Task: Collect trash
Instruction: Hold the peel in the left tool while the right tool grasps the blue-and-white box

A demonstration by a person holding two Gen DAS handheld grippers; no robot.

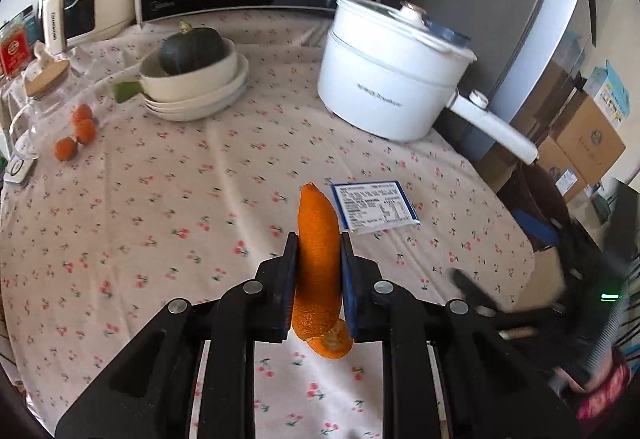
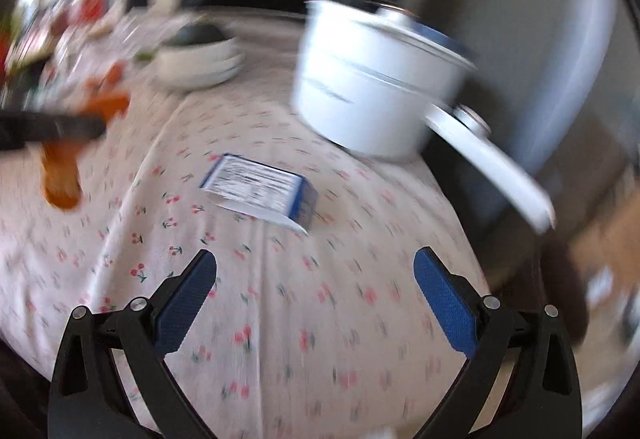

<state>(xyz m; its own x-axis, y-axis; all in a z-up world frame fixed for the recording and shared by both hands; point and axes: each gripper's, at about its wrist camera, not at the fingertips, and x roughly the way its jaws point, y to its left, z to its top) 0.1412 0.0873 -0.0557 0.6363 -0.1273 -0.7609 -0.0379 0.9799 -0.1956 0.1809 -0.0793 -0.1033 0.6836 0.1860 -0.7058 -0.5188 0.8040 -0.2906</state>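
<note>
orange peel (image 1: 318, 259) sits clamped between the left gripper (image 1: 319, 251) fingers, lifted clear of the cherry-print desk (image 1: 160, 199); over on the right wrist view, the right gripper (image 2: 316, 267) fingers stand wide apart with nothing between them, hovering above the cloth just short of the blue-edged wrapper (image 2: 260, 189), which lies flat near the white pot (image 2: 372, 79)

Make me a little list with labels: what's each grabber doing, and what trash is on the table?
left gripper: shut on the orange peel, lifted off the tablecloth
right gripper: open, holding nothing, pointing toward the packet
trash left on table: flat white-and-blue packet, lying near the white pot
not trash: squash in stacked bowls
</note>
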